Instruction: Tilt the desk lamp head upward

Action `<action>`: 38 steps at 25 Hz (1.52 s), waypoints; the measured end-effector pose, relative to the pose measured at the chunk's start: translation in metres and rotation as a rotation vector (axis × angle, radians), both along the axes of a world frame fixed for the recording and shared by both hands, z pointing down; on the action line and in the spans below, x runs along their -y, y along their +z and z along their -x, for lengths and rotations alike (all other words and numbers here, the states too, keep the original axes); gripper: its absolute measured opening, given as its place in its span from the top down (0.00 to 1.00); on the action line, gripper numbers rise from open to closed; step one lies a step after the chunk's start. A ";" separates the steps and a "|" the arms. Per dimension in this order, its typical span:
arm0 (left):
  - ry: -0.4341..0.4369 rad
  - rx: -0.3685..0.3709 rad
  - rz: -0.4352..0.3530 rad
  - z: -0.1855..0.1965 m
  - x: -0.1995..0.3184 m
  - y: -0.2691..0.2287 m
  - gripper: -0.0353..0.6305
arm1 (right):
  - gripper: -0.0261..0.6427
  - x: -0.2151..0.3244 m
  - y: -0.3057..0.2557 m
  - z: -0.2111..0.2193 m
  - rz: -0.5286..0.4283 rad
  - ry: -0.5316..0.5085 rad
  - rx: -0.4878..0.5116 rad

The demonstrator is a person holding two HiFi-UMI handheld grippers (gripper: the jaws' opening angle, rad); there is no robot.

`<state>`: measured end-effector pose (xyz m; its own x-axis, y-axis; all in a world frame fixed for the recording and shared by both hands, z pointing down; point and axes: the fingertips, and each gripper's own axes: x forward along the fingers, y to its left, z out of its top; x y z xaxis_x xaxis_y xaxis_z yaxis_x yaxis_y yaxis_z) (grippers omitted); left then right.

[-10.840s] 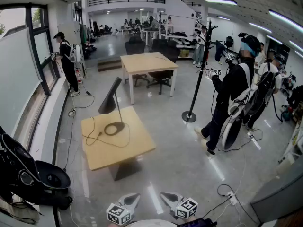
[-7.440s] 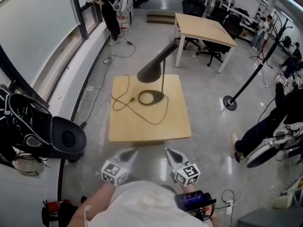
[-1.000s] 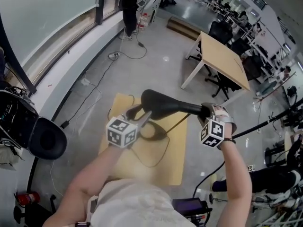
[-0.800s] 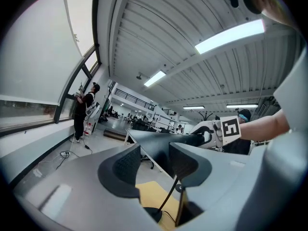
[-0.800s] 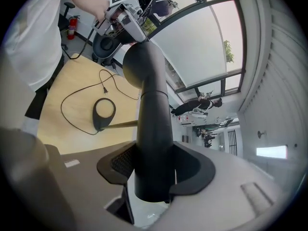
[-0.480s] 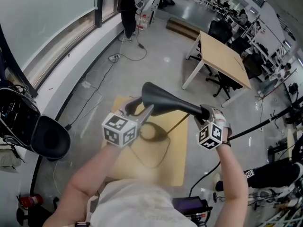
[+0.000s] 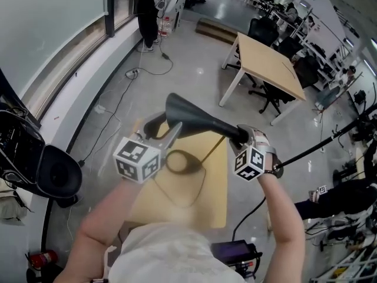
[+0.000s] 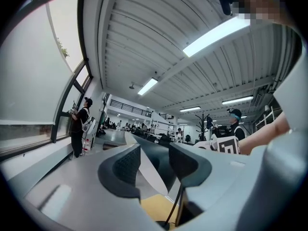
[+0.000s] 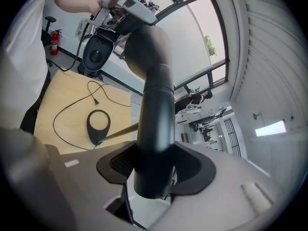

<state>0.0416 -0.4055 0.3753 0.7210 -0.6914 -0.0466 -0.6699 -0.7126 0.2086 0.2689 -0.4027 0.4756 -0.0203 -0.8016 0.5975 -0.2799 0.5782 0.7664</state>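
The black desk lamp stands on a small wooden table (image 7: 213, 200), with its ring base (image 7: 179, 161) and thin stem (image 7: 215, 148) below my hands. Its cone-shaped lamp head (image 7: 194, 119) lies nearly level, wide mouth to the left. My left gripper (image 7: 162, 131) is shut on the rim of the wide mouth; in the left gripper view the shade wall (image 8: 159, 163) sits between the pads of that gripper (image 8: 154, 165). My right gripper (image 7: 242, 135) is shut on the narrow neck (image 9: 156, 105), pads on both sides (image 9: 154, 170); its jaws have just eased slightly wider, still holding.
The lamp cord (image 9: 72, 110) loops over the small table beside the base (image 9: 98, 124). A black chair (image 7: 56, 170) stands at the left, a larger wooden table (image 7: 265, 55) behind, and a coat stand pole (image 7: 318, 141) at the right. A person (image 7: 147, 5) stands by the window.
My left gripper has risen with the wide end of the lamp head, so the head tilts further up. The right gripper stays at the neck and has rolled a little.
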 end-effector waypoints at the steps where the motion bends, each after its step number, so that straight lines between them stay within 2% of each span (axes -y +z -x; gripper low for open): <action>1: 0.002 -0.002 -0.010 -0.002 -0.001 -0.005 0.67 | 0.60 -0.001 0.001 -0.001 0.007 0.006 -0.004; 7: 0.016 0.018 -0.064 -0.011 -0.006 -0.026 0.67 | 0.59 -0.004 0.009 0.001 0.064 0.048 -0.001; 11: 0.030 0.021 -0.094 -0.018 -0.011 -0.042 0.67 | 0.59 -0.005 0.011 0.003 0.085 0.067 0.042; 26: 0.030 0.081 -0.158 -0.034 -0.013 -0.071 0.67 | 0.59 -0.001 0.014 0.013 0.044 0.104 0.204; 38: 0.041 0.113 -0.178 -0.052 -0.021 -0.095 0.67 | 0.60 -0.001 0.012 0.016 0.029 0.141 0.306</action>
